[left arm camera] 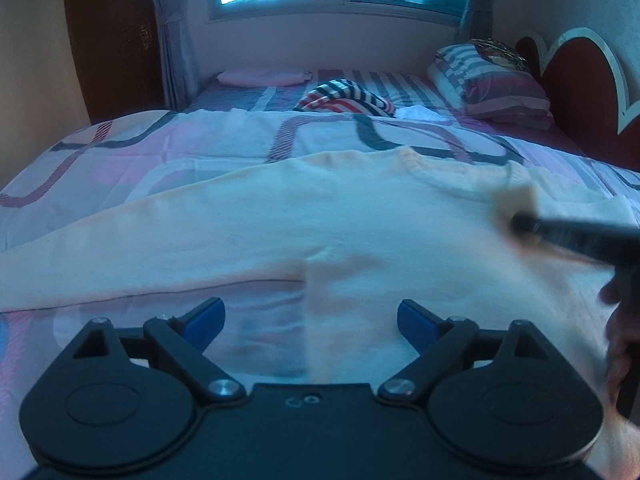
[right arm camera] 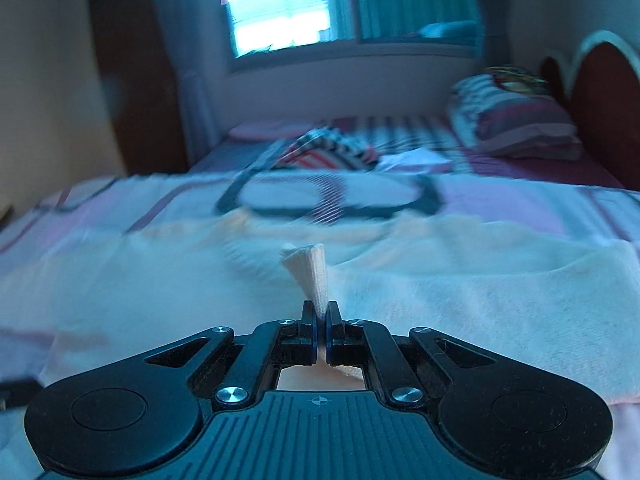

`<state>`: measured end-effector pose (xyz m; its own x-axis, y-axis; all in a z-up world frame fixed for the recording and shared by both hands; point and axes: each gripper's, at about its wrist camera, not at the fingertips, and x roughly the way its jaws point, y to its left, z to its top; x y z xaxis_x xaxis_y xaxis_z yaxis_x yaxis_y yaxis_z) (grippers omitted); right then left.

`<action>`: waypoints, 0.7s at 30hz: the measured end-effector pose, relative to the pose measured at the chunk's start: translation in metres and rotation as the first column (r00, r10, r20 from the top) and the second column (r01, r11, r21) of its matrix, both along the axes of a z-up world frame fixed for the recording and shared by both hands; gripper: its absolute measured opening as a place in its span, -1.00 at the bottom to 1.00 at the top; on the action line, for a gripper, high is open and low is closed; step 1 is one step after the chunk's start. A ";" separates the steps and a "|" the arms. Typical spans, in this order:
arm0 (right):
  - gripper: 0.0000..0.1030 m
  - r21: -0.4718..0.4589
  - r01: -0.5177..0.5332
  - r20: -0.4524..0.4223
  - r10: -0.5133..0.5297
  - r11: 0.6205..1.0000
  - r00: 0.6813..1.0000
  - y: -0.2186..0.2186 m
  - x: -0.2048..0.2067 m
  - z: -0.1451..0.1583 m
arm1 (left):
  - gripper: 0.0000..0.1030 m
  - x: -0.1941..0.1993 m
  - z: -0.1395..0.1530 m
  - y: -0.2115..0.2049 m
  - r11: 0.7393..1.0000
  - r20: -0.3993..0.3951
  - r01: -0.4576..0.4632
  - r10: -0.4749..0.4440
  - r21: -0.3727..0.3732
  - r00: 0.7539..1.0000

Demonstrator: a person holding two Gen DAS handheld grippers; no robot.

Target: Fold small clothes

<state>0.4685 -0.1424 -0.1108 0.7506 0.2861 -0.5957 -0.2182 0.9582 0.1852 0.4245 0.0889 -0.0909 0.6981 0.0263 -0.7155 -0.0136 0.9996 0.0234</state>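
A pale peach knit sweater (left arm camera: 320,216) lies spread on the patterned bedspread, neck toward the far side. My left gripper (left arm camera: 311,318) hovers over its near part with the blue pads wide apart and nothing between them. My right gripper (right arm camera: 321,312) is shut on a pinched strip of the sweater's fabric (right arm camera: 310,270), which sticks up past the fingertips. In the left wrist view that right gripper (left arm camera: 520,222) reaches in from the right as a dark blurred bar with a fabric tuft at its tip, above the sweater (right arm camera: 440,292). A hand (left arm camera: 620,340) shows at the right edge.
A striped garment (left arm camera: 346,98) and a white cloth (left arm camera: 420,113) lie farther back on the bed. Striped pillows (left arm camera: 492,80) rest by the red headboard (left arm camera: 580,76) at right. A pink pillow (left arm camera: 260,77) sits under the window, beside a dark wardrobe at left.
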 end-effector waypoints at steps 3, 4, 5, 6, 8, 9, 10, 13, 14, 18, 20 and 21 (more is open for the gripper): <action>-0.11 -0.073 -0.060 0.027 0.062 0.996 0.998 0.024 -0.006 -0.010 | 0.79 0.007 0.001 0.004 1.000 0.003 0.013 -0.013 -0.028 1.000; -0.04 -0.076 -0.067 0.045 0.071 0.995 0.996 0.025 -0.011 -0.009 | 0.79 0.010 0.002 0.002 0.999 0.012 0.025 -0.025 -0.047 1.000; -0.05 -0.060 -0.054 0.077 0.058 0.997 0.995 0.021 -0.017 -0.007 | 0.77 0.013 0.004 -0.002 0.997 0.022 0.039 -0.038 -0.068 0.999; -0.05 -0.046 -0.031 0.095 0.035 0.998 0.995 0.013 -0.023 -0.005 | 0.72 0.018 0.005 -0.008 0.994 0.030 0.060 -0.057 -0.089 0.998; -0.06 -0.017 0.037 0.100 -0.035 0.999 0.994 -0.004 -0.031 -0.001 | 0.61 0.030 0.007 -0.024 0.983 0.044 0.110 -0.105 -0.147 0.993; -0.10 0.010 0.079 0.104 -0.080 0.997 0.991 -0.016 -0.033 0.000 | 0.51 0.036 0.007 -0.034 0.974 0.050 0.137 -0.130 -0.183 0.990; -0.16 0.028 0.125 0.102 -0.128 0.992 0.987 -0.028 -0.040 0.004 | 0.47 0.042 0.005 -0.043 0.962 0.048 0.162 -0.155 -0.219 0.987; -0.31 0.057 0.269 0.093 -0.274 0.961 0.957 -0.068 -0.052 0.011 | 0.21 0.063 -0.008 -0.071 0.930 0.022 0.204 -0.207 -0.305 0.978; -0.32 0.066 0.316 0.092 -0.321 0.946 0.943 -0.083 -0.055 0.013 | 0.09 0.071 -0.014 -0.078 0.922 0.007 0.203 -0.213 -0.329 0.977; -0.32 0.096 0.480 0.058 -0.486 0.872 0.872 -0.145 -0.074 0.018 | -0.28 0.094 -0.035 -0.097 0.905 -0.049 0.193 -0.228 -0.378 0.972; -0.32 0.098 0.542 0.013 -0.545 0.835 0.838 -0.176 -0.080 0.020 | -0.76 0.101 -0.038 -0.104 0.908 -0.046 0.205 -0.238 -0.365 0.970; -0.32 0.104 0.567 -0.009 -0.569 0.817 0.822 -0.189 -0.084 0.019 | -0.95 0.104 -0.039 -0.106 0.907 -0.047 0.210 -0.243 -0.364 0.969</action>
<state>0.3844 -0.3311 -0.0920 0.8101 -0.1399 -0.5693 0.3544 0.8905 0.2854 0.5289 -0.0176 -0.1303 0.5882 -0.3912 -0.7078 0.2001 0.9184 -0.3414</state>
